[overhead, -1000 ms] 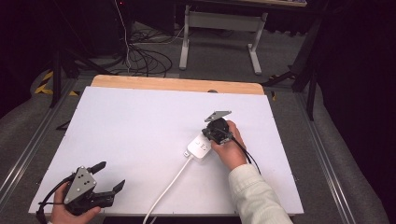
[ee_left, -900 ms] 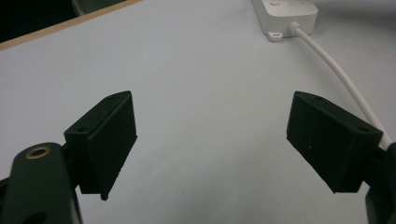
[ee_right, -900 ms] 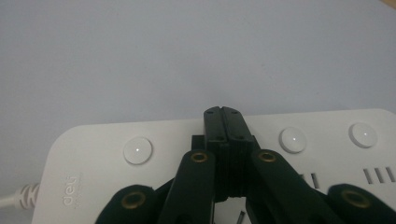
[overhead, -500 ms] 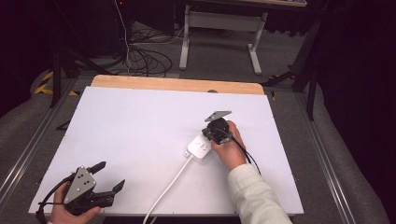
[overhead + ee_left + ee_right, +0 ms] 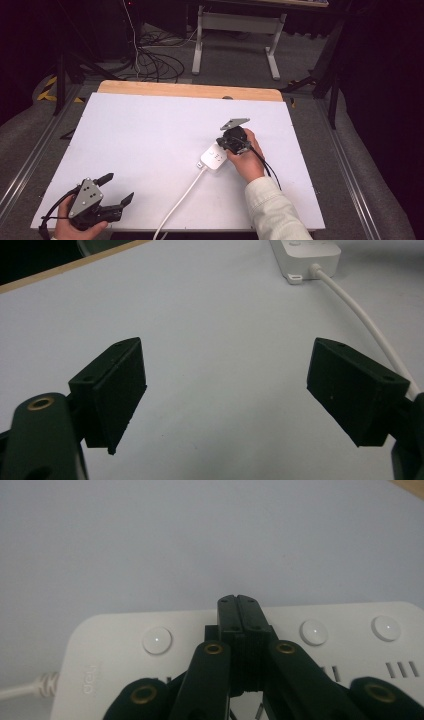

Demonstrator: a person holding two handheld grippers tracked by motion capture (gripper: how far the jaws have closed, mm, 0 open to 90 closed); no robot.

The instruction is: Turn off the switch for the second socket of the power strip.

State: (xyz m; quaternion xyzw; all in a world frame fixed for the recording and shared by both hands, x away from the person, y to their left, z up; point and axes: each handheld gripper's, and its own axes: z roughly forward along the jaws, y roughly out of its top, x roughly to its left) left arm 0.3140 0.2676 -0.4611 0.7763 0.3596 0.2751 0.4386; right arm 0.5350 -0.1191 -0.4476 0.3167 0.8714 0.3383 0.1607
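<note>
Right tongs [image 5: 231, 144] jaws pressed together, nothing between them, tips down on the top face of the white power strip [image 5: 214, 158], right of centre on the white surface [image 5: 140, 140]. Strip's cord [image 5: 180, 202] runs to the near edge. Left tongs [image 5: 114, 195] spread wide, empty, near-left corner.

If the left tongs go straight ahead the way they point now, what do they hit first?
Probably nothing at once: bare table lies ahead of the open left tongs. Farther on sits the power strip, its cord slightly right.
</note>
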